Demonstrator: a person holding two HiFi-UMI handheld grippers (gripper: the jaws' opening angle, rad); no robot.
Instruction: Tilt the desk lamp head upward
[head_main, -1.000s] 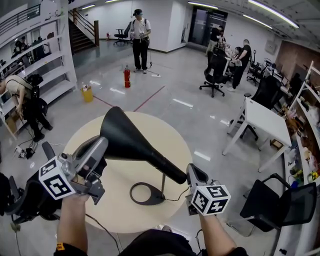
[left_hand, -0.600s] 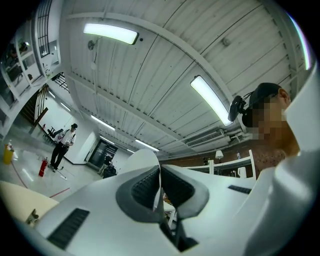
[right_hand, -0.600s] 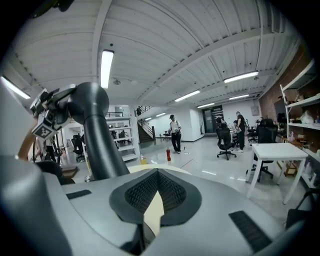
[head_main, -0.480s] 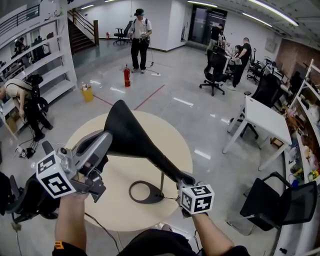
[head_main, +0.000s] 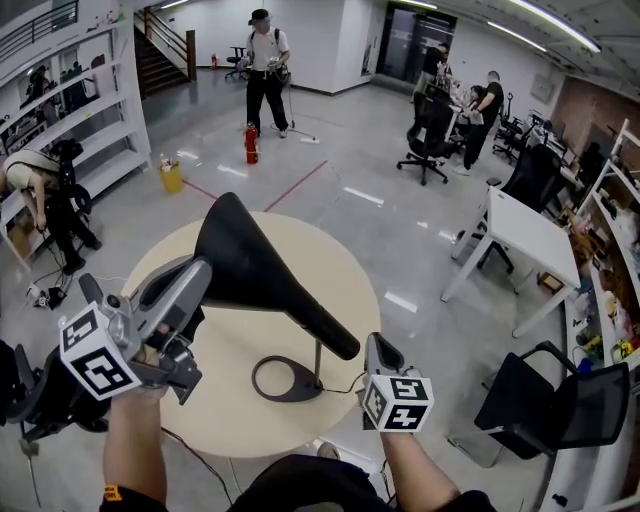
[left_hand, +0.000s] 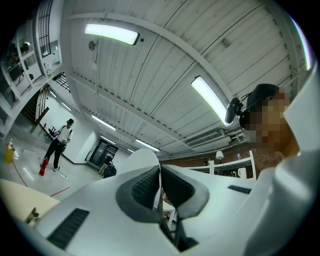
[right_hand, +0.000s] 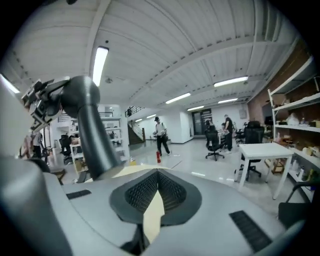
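A black desk lamp stands on the round beige table (head_main: 335, 265). Its cone head (head_main: 235, 262) points up and to the left, and its neck slopes down right to a thin stem (head_main: 318, 362) and a ring base (head_main: 280, 380). My left gripper (head_main: 195, 282) is shut on the wide rim of the head. In the left gripper view a thin white edge of the shade (left_hand: 144, 156) sits between the pads of that gripper (left_hand: 160, 172). My right gripper (head_main: 376, 347) is shut on nothing, just right of the neck's lower end. The neck (right_hand: 92, 132) rises to the left of the right gripper (right_hand: 157, 185).
The lamp's cord (head_main: 352, 386) trails off the base to the right. Beyond the table are a red fire extinguisher (head_main: 250, 143), a yellow bucket (head_main: 172, 178), a white desk (head_main: 525, 235), a black office chair (head_main: 545, 400), shelves at the left and several people.
The wide rim of the lamp head has risen with my left gripper. My right gripper has come a little off the neck's lower end.
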